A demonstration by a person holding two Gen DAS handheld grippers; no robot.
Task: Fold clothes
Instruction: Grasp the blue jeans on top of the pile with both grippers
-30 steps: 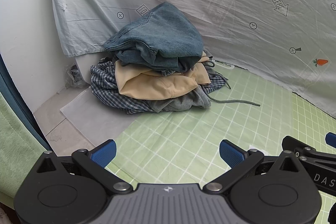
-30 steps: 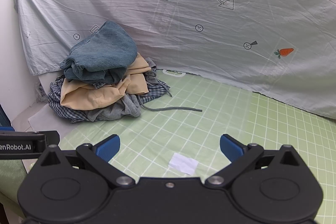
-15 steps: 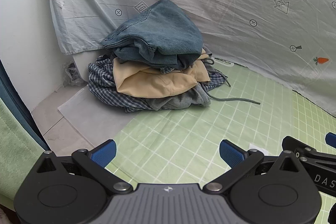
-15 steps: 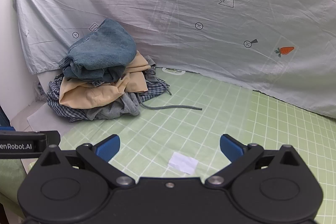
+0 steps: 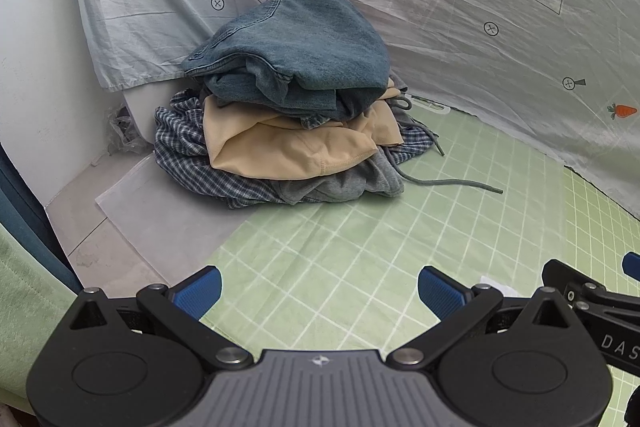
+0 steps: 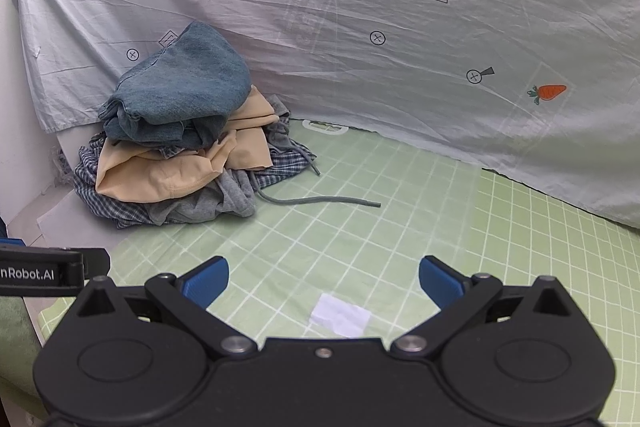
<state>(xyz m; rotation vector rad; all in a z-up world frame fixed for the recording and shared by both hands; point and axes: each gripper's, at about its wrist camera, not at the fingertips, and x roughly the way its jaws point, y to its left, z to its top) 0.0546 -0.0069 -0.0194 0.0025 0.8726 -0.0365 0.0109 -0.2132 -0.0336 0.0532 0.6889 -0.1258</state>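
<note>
A pile of clothes sits at the back left of the green grid mat [image 5: 360, 259] [image 6: 400, 227]. Blue denim jeans [image 5: 296, 43] [image 6: 188, 83] lie on top, over a tan garment [image 5: 296, 147] [image 6: 160, 175], a grey drawstring garment [image 5: 340, 183] [image 6: 208, 203] and a blue checked shirt [image 5: 188, 155] [image 6: 100, 195]. A grey drawstring [image 5: 452, 183] [image 6: 320, 201] trails onto the mat. My left gripper [image 5: 318, 289] is open and empty, well short of the pile. Over the mat, my right gripper [image 6: 324, 277] also stands open with nothing in it.
A pale sheet with carrot prints [image 5: 480, 7] [image 6: 400, 47] hangs behind the mat. A white paper slip [image 6: 340, 315] lies on the mat near the right gripper. Left of the mat are a white board [image 5: 160, 219] and a white wall [image 5: 36, 67].
Both grippers have drifted slightly nearer the clothes pile and the views have shifted a little. Both stay open and empty.
</note>
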